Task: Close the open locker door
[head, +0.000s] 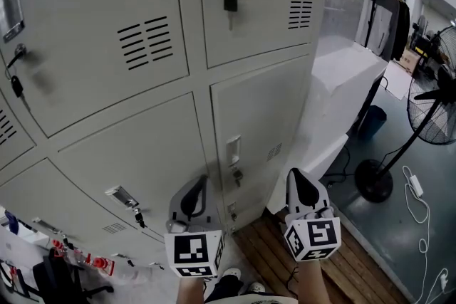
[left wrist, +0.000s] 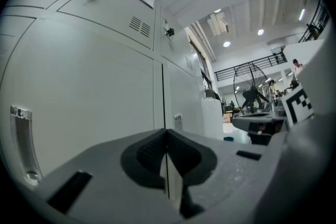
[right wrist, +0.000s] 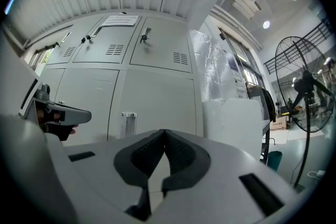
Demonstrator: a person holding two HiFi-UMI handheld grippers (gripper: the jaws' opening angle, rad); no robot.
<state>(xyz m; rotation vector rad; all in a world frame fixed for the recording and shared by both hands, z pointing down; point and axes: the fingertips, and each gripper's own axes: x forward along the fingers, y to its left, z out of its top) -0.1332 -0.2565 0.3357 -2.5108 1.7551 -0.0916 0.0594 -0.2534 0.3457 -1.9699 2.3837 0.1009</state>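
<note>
A bank of grey metal lockers (head: pixel 142 82) fills the head view, and every door I can see lies flush with its frame. The lower right door (head: pixel 256 124) carries a small handle (head: pixel 233 151) with a key under it. My left gripper (head: pixel 201 181) points level at the lockers just left of that door, its jaws shut with nothing between them. My right gripper (head: pixel 295 174) is level beside the bank's right edge, also shut and empty. In the left gripper view the pads (left wrist: pixel 157 152) meet in front of a flat door (left wrist: pixel 94 113). The right gripper view shows closed pads (right wrist: pixel 181 157) below the handle (right wrist: pixel 128 122).
A white plastic-wrapped block (head: pixel 342 82) stands against the lockers' right side. A standing fan (head: pixel 434 96), a blue bin (head: pixel 370 121) and loose cables (head: pixel 417 189) are on the grey floor at right. Wooden planks (head: pixel 356 267) lie under me. Keys hang from an upper door (head: pixel 230 2).
</note>
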